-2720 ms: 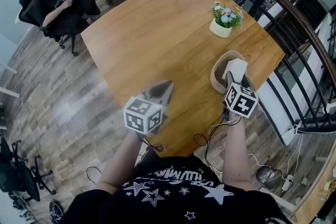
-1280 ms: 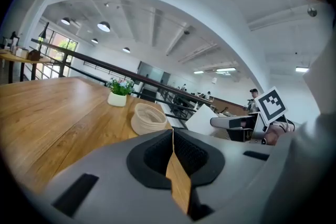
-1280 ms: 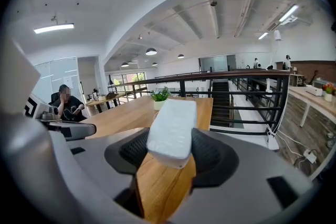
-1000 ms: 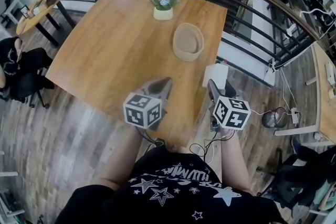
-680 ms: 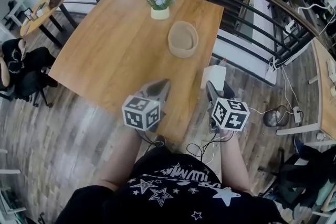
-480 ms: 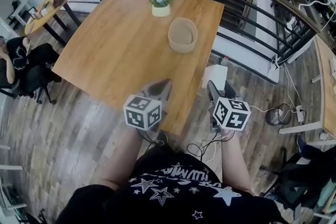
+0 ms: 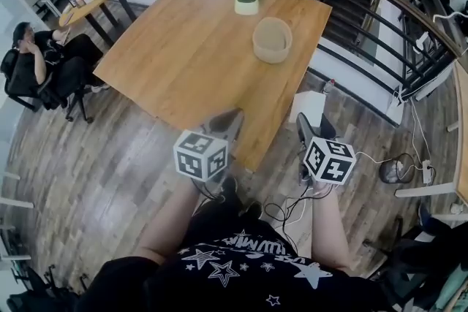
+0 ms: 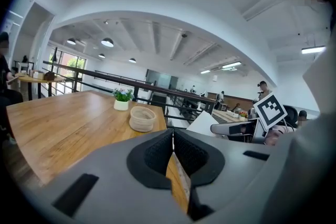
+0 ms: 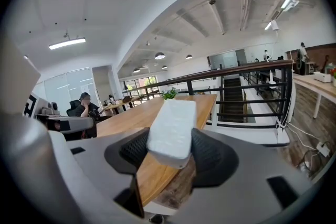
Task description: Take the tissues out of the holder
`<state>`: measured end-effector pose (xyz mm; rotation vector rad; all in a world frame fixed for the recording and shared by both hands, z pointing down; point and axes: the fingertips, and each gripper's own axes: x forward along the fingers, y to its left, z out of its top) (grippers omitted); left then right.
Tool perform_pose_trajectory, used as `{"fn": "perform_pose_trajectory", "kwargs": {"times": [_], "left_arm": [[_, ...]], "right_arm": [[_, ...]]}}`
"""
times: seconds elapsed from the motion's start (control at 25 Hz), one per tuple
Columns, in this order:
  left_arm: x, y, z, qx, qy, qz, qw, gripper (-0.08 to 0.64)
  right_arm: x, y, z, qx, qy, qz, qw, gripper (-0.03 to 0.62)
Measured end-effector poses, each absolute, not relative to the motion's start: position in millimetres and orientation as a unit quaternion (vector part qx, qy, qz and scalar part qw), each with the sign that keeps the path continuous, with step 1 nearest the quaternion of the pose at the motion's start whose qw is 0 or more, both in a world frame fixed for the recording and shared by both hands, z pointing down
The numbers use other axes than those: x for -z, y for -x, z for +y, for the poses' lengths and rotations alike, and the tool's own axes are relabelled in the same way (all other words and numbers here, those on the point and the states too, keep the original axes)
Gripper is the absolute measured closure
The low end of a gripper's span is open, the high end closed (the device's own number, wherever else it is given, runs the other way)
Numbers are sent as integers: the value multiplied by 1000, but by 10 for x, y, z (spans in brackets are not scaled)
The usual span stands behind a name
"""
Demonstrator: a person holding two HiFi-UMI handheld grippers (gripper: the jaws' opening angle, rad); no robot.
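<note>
The right gripper stands wide, pads clamped on the white tissue pack just off the table, the left gripper is closed on nothing, and the woven holder sits on the table, well apart at the right gripper's 11 o'clock, its inside bare.

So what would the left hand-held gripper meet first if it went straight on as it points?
Probably the wooden table, near its close corner. The left hand-held gripper, shut and empty, aims slightly down at it. Depth is unclear.
</note>
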<state>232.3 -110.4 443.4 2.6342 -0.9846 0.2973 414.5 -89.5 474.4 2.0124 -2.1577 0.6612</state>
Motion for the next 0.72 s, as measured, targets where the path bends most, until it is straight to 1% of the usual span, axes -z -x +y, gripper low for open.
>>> {"fn": "perform_pose_trajectory", "kwargs": {"times": [0.16,0.4,0.72], "left_arm": [[-4445,-2226,-962,-118,-919,-343,155,543],[-4440,-2163,-862,-114,-927,-321,159,543],[-4403,-1468,-881,-111,-928,-317,161,543]], "right_arm": [[-4763,-3999,-757,-227,-659,-716,51,337],[-4846,-3850,-621,-233,-667,-706,57,337],[-4732,-3342,-601,-228,-685,-690,53,337]]}}
